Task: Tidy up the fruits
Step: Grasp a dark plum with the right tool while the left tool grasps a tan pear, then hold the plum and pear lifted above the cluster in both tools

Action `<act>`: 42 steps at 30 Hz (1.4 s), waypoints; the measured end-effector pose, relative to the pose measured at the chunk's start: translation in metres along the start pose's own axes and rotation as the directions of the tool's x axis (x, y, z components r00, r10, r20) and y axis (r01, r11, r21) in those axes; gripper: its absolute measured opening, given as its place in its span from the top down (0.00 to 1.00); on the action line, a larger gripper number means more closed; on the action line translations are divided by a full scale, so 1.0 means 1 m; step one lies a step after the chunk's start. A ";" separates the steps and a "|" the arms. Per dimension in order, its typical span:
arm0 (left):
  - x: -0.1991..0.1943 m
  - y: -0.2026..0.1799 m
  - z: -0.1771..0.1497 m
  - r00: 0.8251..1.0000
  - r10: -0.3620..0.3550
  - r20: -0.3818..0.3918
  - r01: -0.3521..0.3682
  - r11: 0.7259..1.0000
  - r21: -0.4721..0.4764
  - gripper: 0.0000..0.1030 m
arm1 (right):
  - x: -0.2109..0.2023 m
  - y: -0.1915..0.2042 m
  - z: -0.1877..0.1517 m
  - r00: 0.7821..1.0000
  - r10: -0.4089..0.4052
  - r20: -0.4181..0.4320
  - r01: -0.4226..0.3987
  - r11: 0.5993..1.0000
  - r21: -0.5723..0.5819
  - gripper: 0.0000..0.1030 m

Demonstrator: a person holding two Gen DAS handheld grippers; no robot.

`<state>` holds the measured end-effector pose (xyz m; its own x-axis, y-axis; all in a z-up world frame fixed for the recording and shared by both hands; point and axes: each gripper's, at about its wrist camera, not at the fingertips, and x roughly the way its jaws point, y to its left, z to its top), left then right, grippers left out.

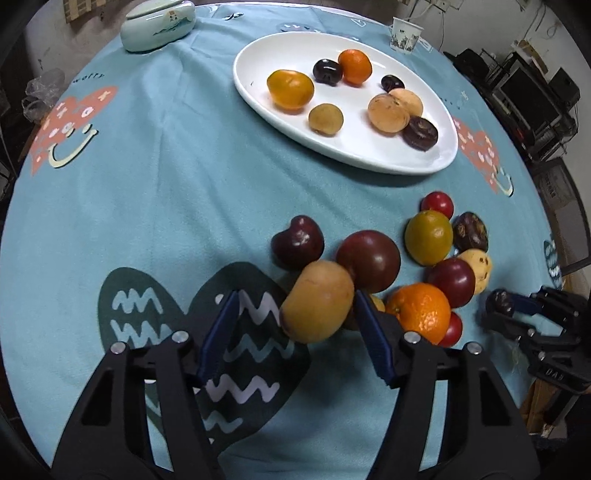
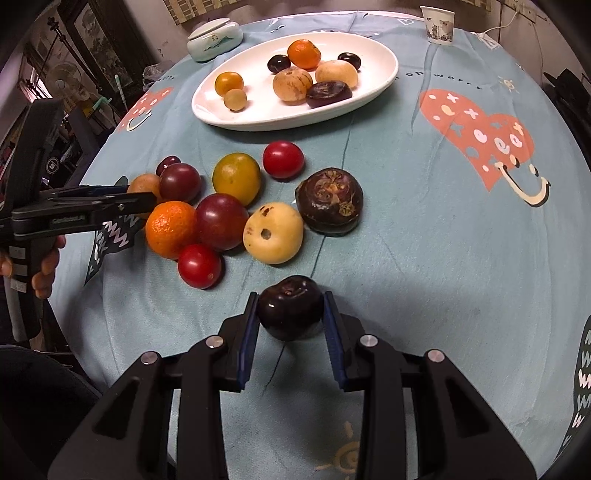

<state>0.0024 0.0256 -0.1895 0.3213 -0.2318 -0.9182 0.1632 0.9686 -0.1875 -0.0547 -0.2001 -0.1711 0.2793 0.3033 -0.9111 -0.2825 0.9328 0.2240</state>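
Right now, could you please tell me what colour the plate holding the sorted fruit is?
White: the oval plate shows best in the left wrist view.

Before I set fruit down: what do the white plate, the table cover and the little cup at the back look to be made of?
Plate: likely glazed ceramic, since it is smooth white with soft glare along the rim; melamine is possible.
Table cover: matte woven cloth, which creases and folds and carries printed hearts.
Cup: probably paper, being thin-walled and tapered with a printed pattern, but it is too small to be sure.

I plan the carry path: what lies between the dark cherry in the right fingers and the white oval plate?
Right wrist view: the loose fruit cluster, nearest a pale yellow fruit.
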 end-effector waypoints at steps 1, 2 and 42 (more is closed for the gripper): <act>0.001 0.001 0.002 1.000 -0.013 -0.002 0.013 1.000 -0.009 0.39 | 0.000 0.001 0.000 1.000 0.000 -0.002 0.000 1.000 0.000 0.67; 0.002 0.002 0.004 0.999 -0.044 -0.008 0.044 0.999 -0.013 0.51 | 0.001 0.001 -0.001 1.000 0.000 -0.004 0.000 1.000 -0.001 0.67; -0.050 -0.049 -0.010 0.992 0.093 0.080 -0.108 0.974 0.199 0.64 | 0.003 0.022 -0.005 0.999 0.052 -0.014 -0.052 0.997 -0.049 0.67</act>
<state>-0.0313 -0.0093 -0.1377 0.4089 -0.1468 -0.9007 0.3102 0.9506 -0.0141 -0.0646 -0.1795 -0.1708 0.2517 0.3483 -0.9029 -0.3412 0.9050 0.2540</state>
